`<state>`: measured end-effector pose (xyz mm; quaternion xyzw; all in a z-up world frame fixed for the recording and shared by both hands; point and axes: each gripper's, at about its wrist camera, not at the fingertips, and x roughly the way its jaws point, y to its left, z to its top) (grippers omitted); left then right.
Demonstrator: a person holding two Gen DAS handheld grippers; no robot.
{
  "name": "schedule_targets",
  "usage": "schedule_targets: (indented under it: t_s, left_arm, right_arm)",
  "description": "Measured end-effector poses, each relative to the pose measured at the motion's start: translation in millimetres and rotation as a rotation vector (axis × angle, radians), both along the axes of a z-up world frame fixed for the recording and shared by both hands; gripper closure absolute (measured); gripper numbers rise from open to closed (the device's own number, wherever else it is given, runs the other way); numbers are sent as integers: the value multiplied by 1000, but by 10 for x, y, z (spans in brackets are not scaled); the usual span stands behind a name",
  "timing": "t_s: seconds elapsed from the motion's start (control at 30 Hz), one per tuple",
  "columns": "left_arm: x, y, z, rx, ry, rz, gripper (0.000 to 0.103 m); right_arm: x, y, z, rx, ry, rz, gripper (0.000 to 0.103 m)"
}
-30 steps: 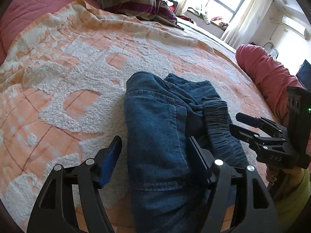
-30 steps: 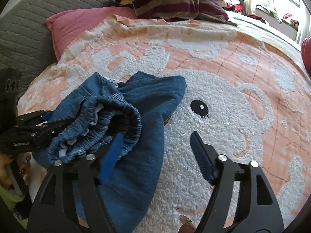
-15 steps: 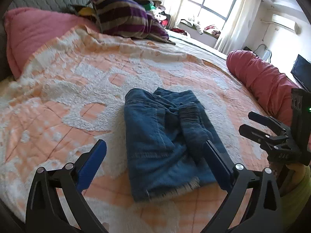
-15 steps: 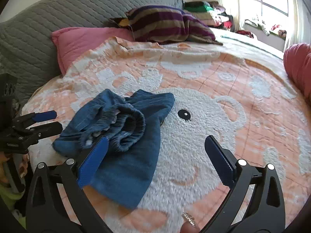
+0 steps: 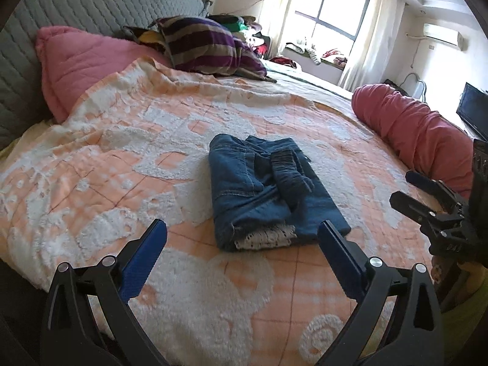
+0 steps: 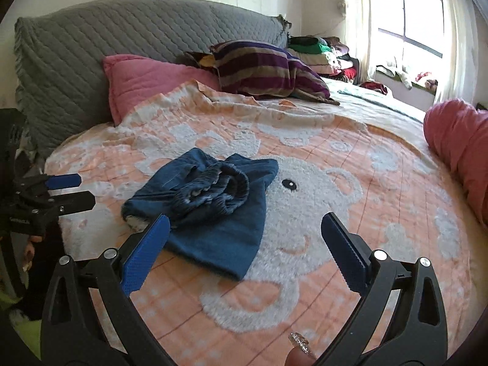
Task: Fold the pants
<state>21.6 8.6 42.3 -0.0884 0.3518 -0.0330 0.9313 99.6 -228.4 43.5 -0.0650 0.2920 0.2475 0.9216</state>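
Folded pants (image 5: 268,189) lie mid-bed (image 5: 91,183), past both grippers. Left gripper (image 5: 241,244), right gripper (image 6: 244,238): fingers wide apart, nothing held.

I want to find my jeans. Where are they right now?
The folded jeans lie mid-bed on the orange bear blanket, just left of the bear's face in the right wrist view.
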Motion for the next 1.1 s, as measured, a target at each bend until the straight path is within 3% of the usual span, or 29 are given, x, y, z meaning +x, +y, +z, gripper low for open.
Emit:
schedule_targets:
  t_s: [0.47,0.73,1.1]
  left_arm:
    - [-388,-109,-49,1,55,-19,4]
    - [-369,-133,-297,14,134,5,4]
    - [-363,-151,-328,15,148,10,4]
  right_arm:
    - [-398,-193,-141,-31,78,-92,9]
    - [-425,-166,-343,-40,155,-92,9]
    - [-409,-141,-398,-47,173,-90,9]
